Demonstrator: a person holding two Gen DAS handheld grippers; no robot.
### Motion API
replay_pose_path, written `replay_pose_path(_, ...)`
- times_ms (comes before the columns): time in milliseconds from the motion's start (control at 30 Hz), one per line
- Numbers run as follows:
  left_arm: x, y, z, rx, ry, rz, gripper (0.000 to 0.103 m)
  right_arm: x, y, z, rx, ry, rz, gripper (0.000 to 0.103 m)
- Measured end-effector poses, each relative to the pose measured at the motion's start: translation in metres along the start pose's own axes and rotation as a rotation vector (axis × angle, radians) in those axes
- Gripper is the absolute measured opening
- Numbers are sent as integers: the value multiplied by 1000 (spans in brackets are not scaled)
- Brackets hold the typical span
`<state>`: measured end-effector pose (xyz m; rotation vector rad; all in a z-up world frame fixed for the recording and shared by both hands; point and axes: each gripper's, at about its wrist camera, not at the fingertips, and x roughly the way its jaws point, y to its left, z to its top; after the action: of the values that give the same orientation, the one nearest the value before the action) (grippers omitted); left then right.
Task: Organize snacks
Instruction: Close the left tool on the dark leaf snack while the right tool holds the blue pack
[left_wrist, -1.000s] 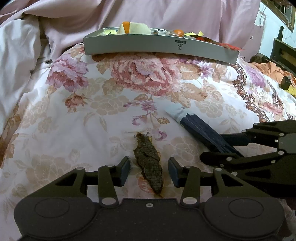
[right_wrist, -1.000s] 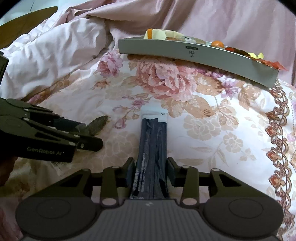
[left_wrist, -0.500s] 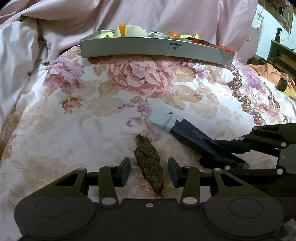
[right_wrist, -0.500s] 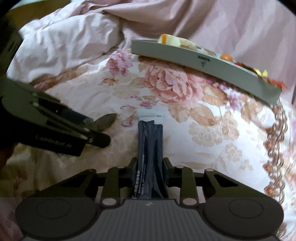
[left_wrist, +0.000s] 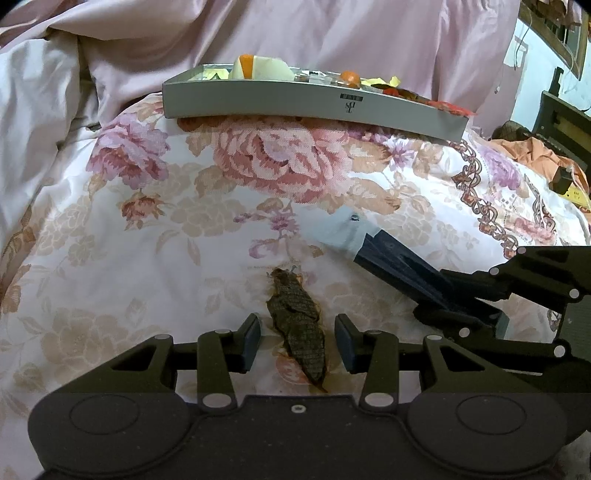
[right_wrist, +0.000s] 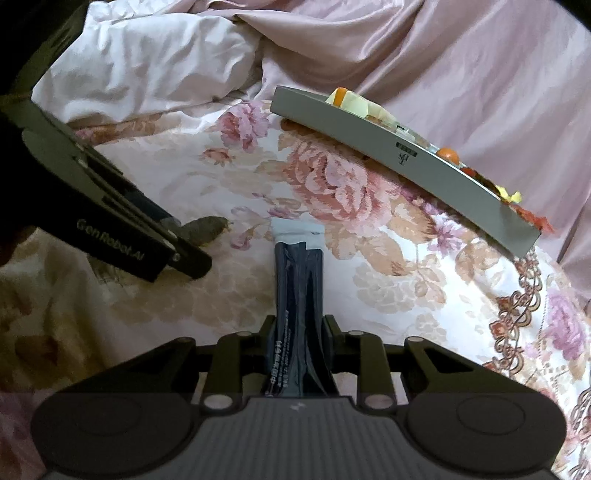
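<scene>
Navy foil now sits pinched in my right gripper (right_wrist: 297, 325): a second ago its jaws stood either side of the sachet (right_wrist: 298, 280), and they have since closed onto its near end, with the wrist rolling so the tray (right_wrist: 399, 155) looks tilted in that view. The sachet's pale far end still reaches out over the floral quilt (left_wrist: 147, 236). My left gripper (left_wrist: 297, 341) has not budged; its jaws stand apart around the brown wrapped snack (left_wrist: 299, 328) without touching it, and that snack lies on the quilt. The tray rests farther back, already holding other snacks. I judge the sachet is secured and ready to lift toward the tray.
</scene>
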<state>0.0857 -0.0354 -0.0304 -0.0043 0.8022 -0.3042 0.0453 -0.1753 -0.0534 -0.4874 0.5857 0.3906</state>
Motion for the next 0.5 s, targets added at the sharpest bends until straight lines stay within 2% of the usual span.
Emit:
replay_pose_path(200, -4, -1, 1, -11, -43, -13, 45, -5, 5, -1, -86, -38, -56, 27)
replay_pose_path(500, -13, -1, 3, -36, -128, -12, 45, -13, -4, -1, -93, -88, -95, 28)
